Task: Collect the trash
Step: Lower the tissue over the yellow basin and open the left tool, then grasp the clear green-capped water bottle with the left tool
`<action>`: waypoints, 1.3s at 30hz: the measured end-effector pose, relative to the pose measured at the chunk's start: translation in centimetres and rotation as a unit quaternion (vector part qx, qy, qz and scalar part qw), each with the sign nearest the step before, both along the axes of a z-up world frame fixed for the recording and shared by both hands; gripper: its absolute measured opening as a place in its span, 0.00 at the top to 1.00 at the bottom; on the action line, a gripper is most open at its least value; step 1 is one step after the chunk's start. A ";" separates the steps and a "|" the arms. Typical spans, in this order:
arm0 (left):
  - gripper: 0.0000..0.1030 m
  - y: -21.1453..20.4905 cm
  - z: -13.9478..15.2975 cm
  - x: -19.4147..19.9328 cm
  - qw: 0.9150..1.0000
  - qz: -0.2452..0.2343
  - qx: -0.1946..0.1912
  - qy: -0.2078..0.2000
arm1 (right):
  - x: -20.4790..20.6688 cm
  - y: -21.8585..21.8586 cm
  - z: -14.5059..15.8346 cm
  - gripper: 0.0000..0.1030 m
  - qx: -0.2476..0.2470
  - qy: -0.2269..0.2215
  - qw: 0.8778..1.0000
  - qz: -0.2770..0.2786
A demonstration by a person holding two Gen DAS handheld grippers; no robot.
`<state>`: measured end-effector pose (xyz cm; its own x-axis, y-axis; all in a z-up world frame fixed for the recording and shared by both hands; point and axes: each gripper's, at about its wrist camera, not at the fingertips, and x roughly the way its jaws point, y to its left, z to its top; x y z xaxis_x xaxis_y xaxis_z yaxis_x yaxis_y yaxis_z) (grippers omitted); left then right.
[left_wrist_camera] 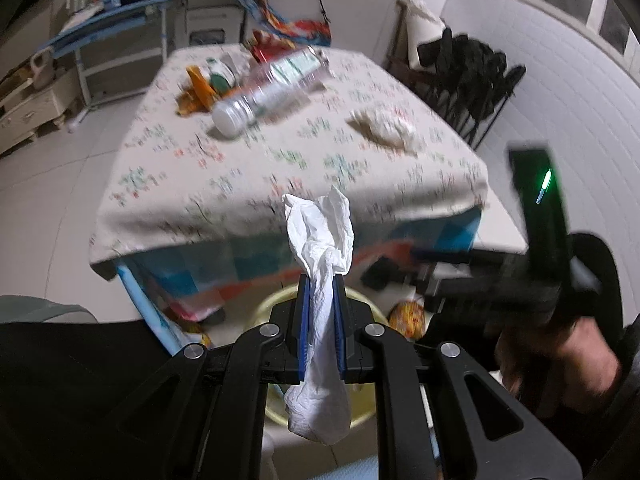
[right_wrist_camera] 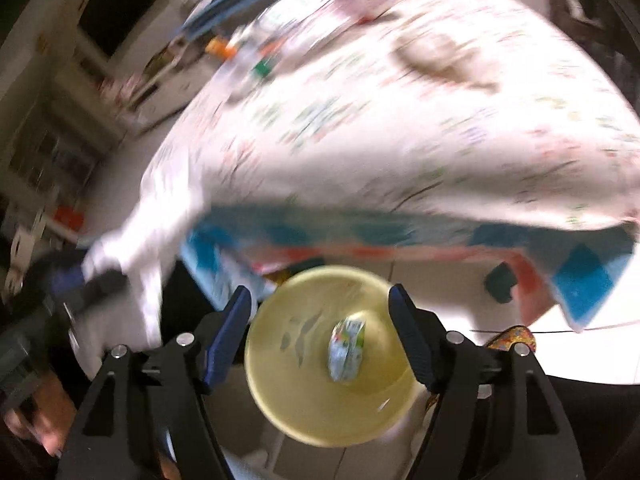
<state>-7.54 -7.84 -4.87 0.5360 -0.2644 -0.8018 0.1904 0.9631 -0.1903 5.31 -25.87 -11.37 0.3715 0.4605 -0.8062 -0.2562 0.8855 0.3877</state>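
Observation:
My left gripper (left_wrist_camera: 322, 280) is shut on a crumpled white tissue (left_wrist_camera: 322, 240) that sticks out above and below the blue pads (left_wrist_camera: 305, 312). It hangs above a yellow bin (left_wrist_camera: 276, 300) that stands on the floor in front of the table (left_wrist_camera: 224, 200). In the right wrist view my right gripper (right_wrist_camera: 322, 296) stands open over the same yellow bin (right_wrist_camera: 280, 400). Nothing sits between its fingers. A small printed wrapper (right_wrist_camera: 347, 350) lies inside the bin. The left gripper with the tissue (right_wrist_camera: 148, 264) shows blurred at the left of that view.
On the patterned tablecloth lie a clear plastic bottle (left_wrist_camera: 268, 88), an orange wrapper (left_wrist_camera: 198, 90), a crumpled pale tissue (left_wrist_camera: 384, 126) and red packets (left_wrist_camera: 268, 46). A colourful wrapper (left_wrist_camera: 406, 318) lies on the floor by the bin. A black folding rack (left_wrist_camera: 468, 80) stands at the right.

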 end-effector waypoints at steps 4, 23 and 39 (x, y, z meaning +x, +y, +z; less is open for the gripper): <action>0.80 -1.3 -1.3 -0.3 0.999 -0.031 0.012 0.030 | 0.2 -1.4 0.5 0.29 0.012 -0.019 0.999 -0.039; 0.22 0.1 0.4 -0.7 0.993 0.063 0.071 -0.069 | -0.1 -1.4 1.2 0.21 0.003 -0.054 0.997 -0.049; 0.12 0.7 1.2 -0.3 0.987 0.096 0.076 -0.099 | -0.3 -0.5 2.4 0.15 -0.017 -0.092 0.995 -0.039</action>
